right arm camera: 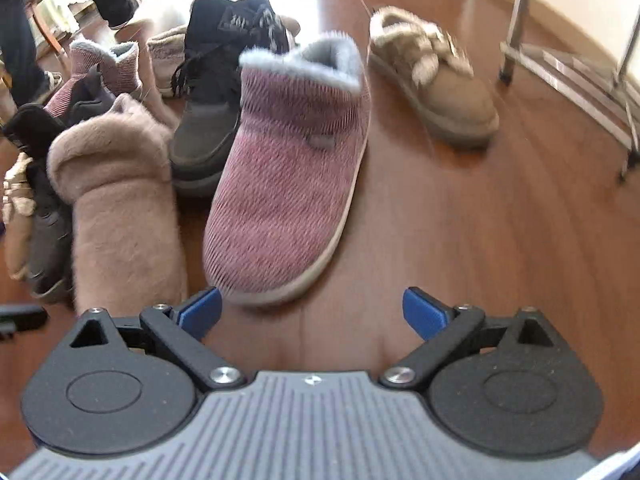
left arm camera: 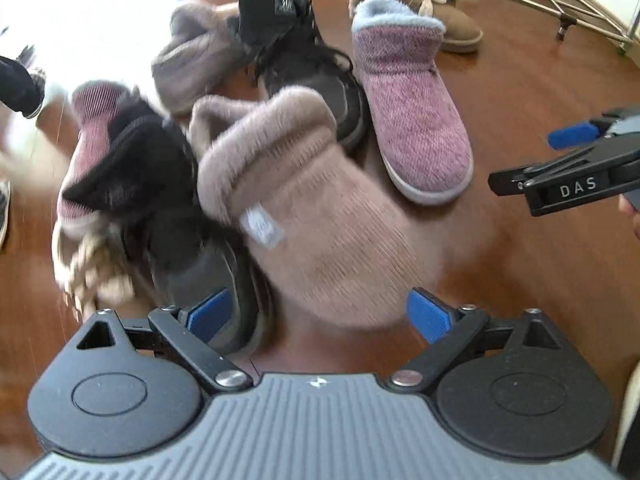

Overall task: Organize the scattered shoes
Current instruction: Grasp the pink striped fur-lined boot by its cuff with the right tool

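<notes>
Pink knit boot faces the right gripper's wide, empty jaws; left gripper's likewise.

Right wrist view. The right gripper is hovering with its blue fingers spread wide and nothing between them, above the wooden floor. The pink knit boot is lying just ahead, its toe nearest the left finger. The beige fuzzy slipper is lying beside it, the tan strapped shoe apart.
</notes>
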